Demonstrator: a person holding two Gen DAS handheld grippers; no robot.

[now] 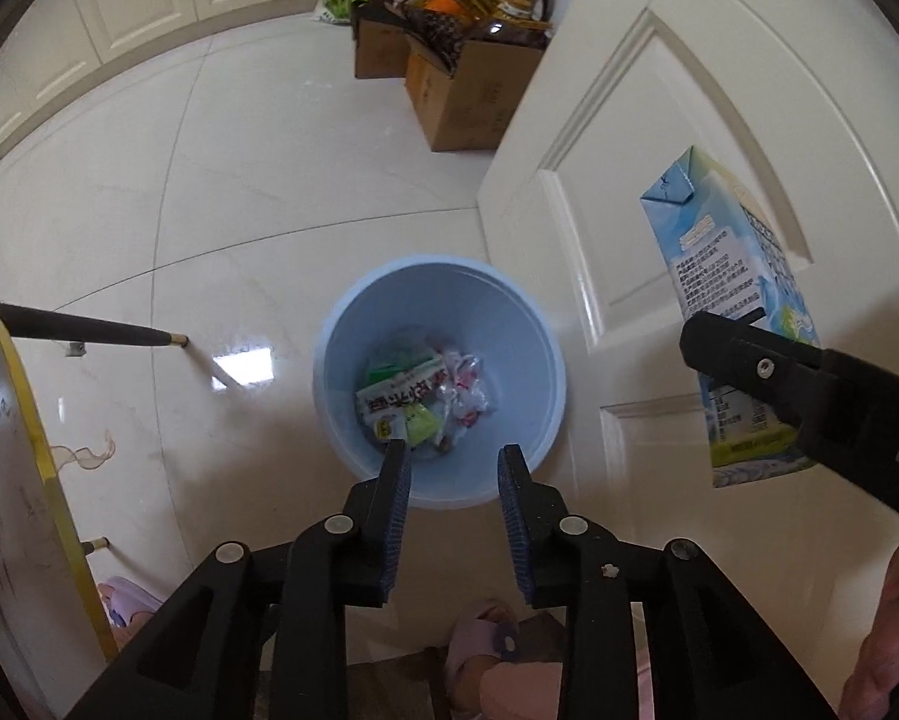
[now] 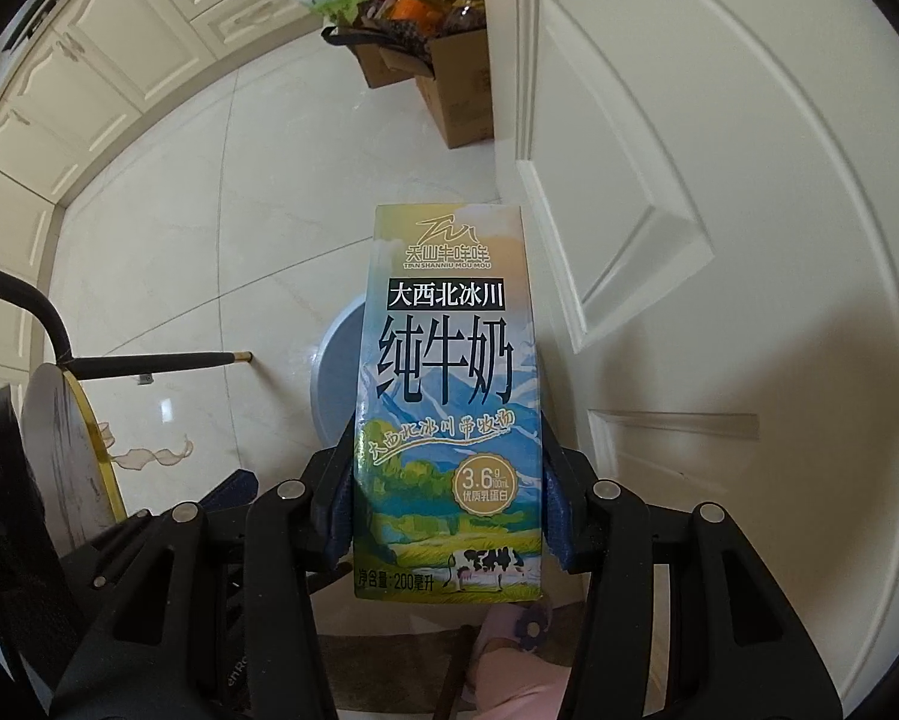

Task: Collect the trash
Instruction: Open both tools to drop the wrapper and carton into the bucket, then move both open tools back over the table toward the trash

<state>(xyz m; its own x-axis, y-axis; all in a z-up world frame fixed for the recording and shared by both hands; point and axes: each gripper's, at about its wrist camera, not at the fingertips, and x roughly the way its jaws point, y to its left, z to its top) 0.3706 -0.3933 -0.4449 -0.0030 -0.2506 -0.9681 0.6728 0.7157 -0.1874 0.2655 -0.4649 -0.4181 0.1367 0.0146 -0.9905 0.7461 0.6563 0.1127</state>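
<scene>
A: Bin [image 1: 440, 381], pale blue, sits on the tiled floor [image 1: 257, 192] beside the white door [image 1: 719, 138], wrappers [image 1: 419, 399] lying in its bottom.

B: And the left gripper [image 1: 454, 471]?

A: Above the bin's near rim, jaws parted, nothing between them.

B: The right gripper [image 2: 446, 480]?

A: Its jaws clamp 1 milk carton [image 2: 446, 402] by both sides, upright, to the right of the bin.

Both tools are black plastic with round silver screws on their arms. The left gripper [image 1: 454, 462] has two black fingers with bumpy dark blue pads [image 1: 512, 516], and the right gripper [image 2: 447, 480] has blue pads too. The person wears soft purple slippers [image 1: 479, 636] and pink trousers [image 2: 527, 684].
</scene>
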